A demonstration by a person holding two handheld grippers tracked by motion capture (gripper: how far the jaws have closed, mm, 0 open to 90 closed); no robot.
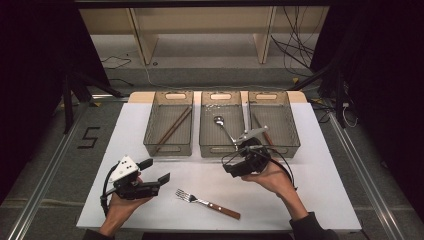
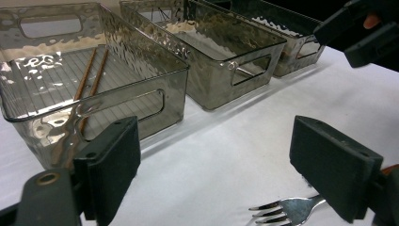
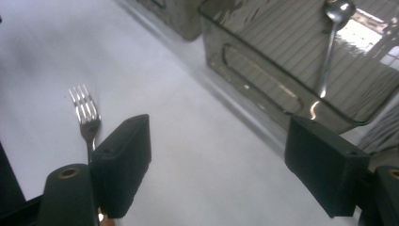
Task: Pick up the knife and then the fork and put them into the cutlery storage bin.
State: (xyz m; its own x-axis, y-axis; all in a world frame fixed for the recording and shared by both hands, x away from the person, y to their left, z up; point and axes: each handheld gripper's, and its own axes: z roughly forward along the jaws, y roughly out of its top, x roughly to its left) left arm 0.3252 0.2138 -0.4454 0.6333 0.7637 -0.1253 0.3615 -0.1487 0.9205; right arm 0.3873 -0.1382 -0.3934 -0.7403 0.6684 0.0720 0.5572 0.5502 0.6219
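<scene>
The fork (image 1: 206,202) lies on the white table (image 1: 310,200) near its front edge, at about six o'clock from the middle bin (image 1: 222,147), tines toward ten o'clock and wooden handle toward four o'clock, touched by neither gripper. Three smoky clear bins stand in a row at the twelve o'clock side of the table: the left bin (image 1: 168,148) holds chopsticks (image 1: 173,128), the middle one holds a spoon (image 1: 223,127), and the right bin (image 1: 296,135) has a dark-handled piece of cutlery that is partly hidden, so I cannot tell what it is. The right gripper (image 1: 235,167) hovers in front of the middle bin, at about two o'clock from the fork, its jaws spread wide with nothing between them; in the right gripper view the fork's tines sit just past its left-hand jaw. The left gripper (image 1: 156,171) rests at about ten o'clock from the fork, jaws likewise apart and empty, with the tines showing low between them in the left gripper view. The work looks like sorting cutlery into the bins, and the step in hand seems to be the reach for the fork. The next move calls for lowering a gripper over the handle, lining the jaws across it, and closing squarely so the flat fork does not skid on the smooth surface.
</scene>
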